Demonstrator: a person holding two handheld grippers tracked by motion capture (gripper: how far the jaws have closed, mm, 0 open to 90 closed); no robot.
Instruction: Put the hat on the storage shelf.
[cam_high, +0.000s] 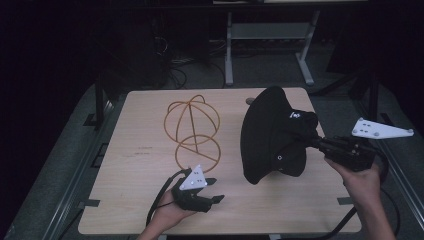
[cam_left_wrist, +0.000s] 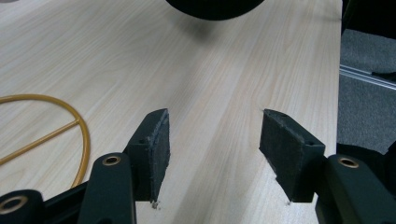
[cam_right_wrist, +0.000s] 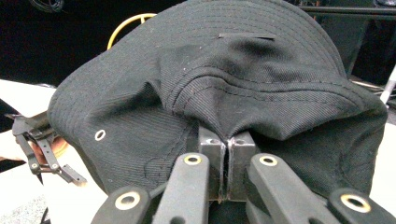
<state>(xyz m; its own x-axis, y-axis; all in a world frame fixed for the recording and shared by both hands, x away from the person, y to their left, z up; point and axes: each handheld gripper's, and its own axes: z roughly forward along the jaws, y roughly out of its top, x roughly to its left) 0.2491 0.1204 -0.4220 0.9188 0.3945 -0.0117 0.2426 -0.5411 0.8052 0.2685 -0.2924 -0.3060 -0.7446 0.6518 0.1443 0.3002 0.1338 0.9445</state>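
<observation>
Black cotton, a cap (cam_high: 272, 135), is hanging over the right half of the bench (cam_high: 140, 200), pinched at a fold of its fabric by the right gripper (cam_right_wrist: 227, 161), jaws pressed tight on the cloth. My read: it's headed for the gold wire stand (cam_high: 194, 131) just to its left, so keep that pinch firm and the crown open. Left gripper (cam_left_wrist: 214, 144) waits low near the front edge, jaws spread, empty. Pale wood grain underneath; dark room, grey desk frame (cam_high: 270, 45) behind.
</observation>
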